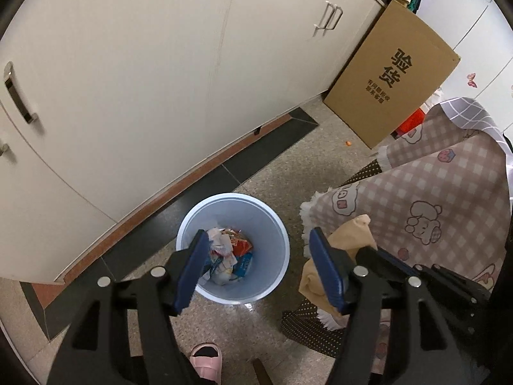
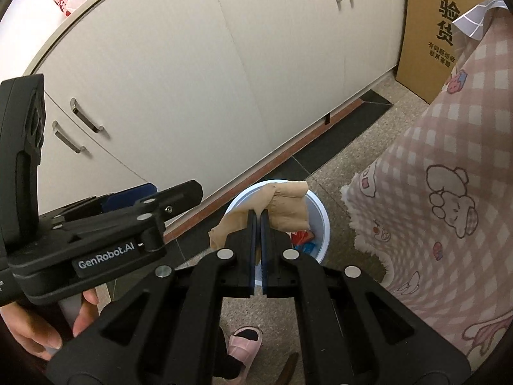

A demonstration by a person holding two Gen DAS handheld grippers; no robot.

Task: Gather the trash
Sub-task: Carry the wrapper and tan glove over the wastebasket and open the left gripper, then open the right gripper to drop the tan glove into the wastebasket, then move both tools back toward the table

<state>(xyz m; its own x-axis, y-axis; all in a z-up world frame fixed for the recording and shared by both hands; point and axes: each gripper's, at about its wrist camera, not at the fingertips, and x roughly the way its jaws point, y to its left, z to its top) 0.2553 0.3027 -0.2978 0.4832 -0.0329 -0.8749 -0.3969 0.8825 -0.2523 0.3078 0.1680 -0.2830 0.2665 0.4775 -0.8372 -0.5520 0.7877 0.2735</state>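
Both grippers hang over a pale blue bin (image 1: 282, 240) on the speckled floor. Her left gripper (image 1: 259, 269) has its blue pads spread apart with nothing between them, straight above the crumpled wrappers and paper (image 1: 229, 253) lying in the bin's bottom. Just beside it, the right gripper (image 2: 256, 221) is clamped tight on a tan, stocking-like cloth (image 2: 285, 208), which droops over the bin's rim. A white cabinet (image 1: 144, 64) runs along behind, a cardboard box (image 1: 391, 77) leans at its end, and a pink checked cloth with cartoon bears (image 1: 433, 199) hangs close on the right. One pink slipper (image 2: 243, 346) shows below.
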